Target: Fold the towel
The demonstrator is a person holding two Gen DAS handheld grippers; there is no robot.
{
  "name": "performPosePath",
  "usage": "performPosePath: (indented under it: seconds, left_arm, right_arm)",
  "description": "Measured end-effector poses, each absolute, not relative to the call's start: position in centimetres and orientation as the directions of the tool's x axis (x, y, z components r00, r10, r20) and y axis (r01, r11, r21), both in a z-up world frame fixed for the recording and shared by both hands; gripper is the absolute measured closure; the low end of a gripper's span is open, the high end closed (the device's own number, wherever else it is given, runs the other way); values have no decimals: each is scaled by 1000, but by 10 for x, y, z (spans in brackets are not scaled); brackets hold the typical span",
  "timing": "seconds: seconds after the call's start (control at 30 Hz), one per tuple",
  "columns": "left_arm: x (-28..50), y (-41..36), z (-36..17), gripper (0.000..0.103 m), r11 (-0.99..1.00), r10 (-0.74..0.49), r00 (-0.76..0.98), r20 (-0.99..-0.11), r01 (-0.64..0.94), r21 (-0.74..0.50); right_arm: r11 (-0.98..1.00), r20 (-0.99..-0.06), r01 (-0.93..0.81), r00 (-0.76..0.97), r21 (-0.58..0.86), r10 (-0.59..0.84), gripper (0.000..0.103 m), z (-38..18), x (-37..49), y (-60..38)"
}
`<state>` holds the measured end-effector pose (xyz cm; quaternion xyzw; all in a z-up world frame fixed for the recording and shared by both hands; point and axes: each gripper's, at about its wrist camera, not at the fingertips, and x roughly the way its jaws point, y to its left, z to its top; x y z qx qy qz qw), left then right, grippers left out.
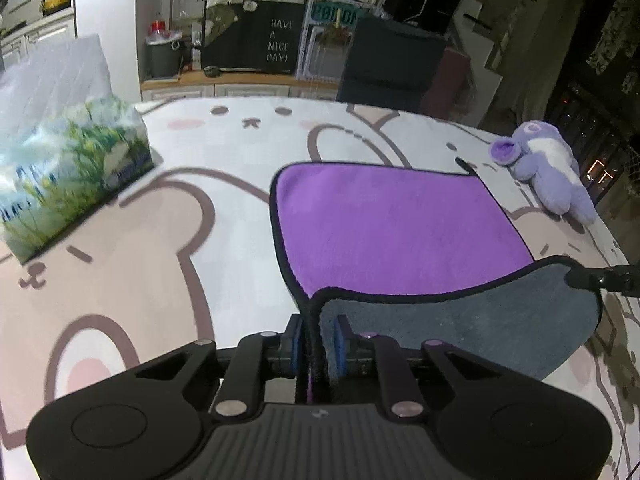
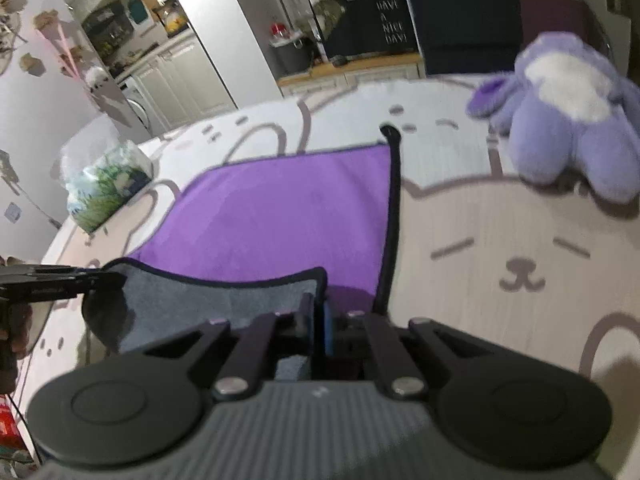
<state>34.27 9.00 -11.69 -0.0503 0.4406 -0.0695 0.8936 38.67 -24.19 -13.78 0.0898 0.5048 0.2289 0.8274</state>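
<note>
A purple towel (image 1: 392, 228) with black piping and a grey underside lies on the bear-print table cover (image 1: 152, 280). My left gripper (image 1: 316, 344) is shut on the towel's near left corner, lifted so the grey underside (image 1: 460, 320) shows. My right gripper (image 2: 318, 330) is shut on the near right corner; it also shows in the left wrist view (image 1: 592, 278). The towel (image 2: 280, 216) has its near edge raised and turned toward the far edge. The left gripper shows in the right wrist view (image 2: 80, 276).
A tissue pack (image 1: 68, 184) stands on the table's left, and it also shows in the right wrist view (image 2: 108, 184). A purple plush toy (image 1: 544, 168) lies at the right, large in the right wrist view (image 2: 568, 116). Cabinets and a dark chair (image 1: 392, 60) stand behind the table.
</note>
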Motion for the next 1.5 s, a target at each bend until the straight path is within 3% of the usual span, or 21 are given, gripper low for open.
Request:
performPosePath:
  seconds: [0.33,0.67,0.97,1.5]
  left_arm:
    - [342,95,-110,97,986,-164,619,-768,76,-150]
    - [359,92,-82,97,988,-147,709,-690,78,-131]
    - [388,86,-60,97,993,-118,749,-652,106,-58]
    - [453,83,-79,97,993,-96,757,-646,114,-14]
  right_arm:
    - [876,-781,-316,410,363,471,98,-129,388,-241]
    - [880,-743,-335,480,336,466,98,-109,396,-244]
    - [886,-718,-357,529,295,452,98,-95,422,-237]
    - [915,-724,-341,573,216,385,98,-115,485,-217]
